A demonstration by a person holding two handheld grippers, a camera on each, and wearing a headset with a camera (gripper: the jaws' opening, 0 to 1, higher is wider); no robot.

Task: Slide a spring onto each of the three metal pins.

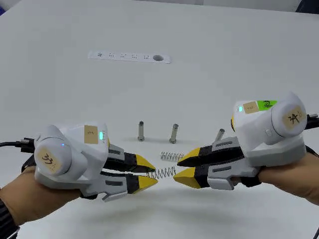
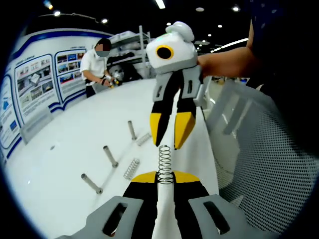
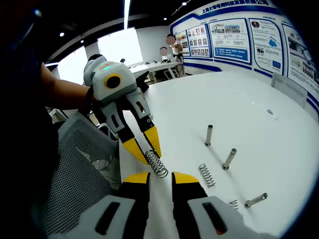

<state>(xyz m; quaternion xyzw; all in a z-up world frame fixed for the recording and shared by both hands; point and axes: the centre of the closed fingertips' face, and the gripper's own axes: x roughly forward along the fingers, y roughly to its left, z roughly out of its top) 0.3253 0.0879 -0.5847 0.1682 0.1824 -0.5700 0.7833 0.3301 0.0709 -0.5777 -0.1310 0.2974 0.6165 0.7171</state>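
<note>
Tip to tip above a big white counter [image 1: 224,74].
The left hand-held gripper [image 1: 154,173] is pinched shut; the right hand-held gripper [image 1: 177,171] has its jaws apart. A socket strip [image 1: 129,56] lies far back. Three metal pins [image 1: 174,133] stand in a row, the last partly hidden by the right one. A spring [image 1: 164,173] sticks out of the left jaws, and a loose spring [image 1: 172,156] lies near the middle pin.

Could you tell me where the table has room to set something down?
Free: the stretch between pins and power strip, and the near edge this side of the left gripper and right gripper. Crowded: around the loose spring between pins and grippers.
</note>
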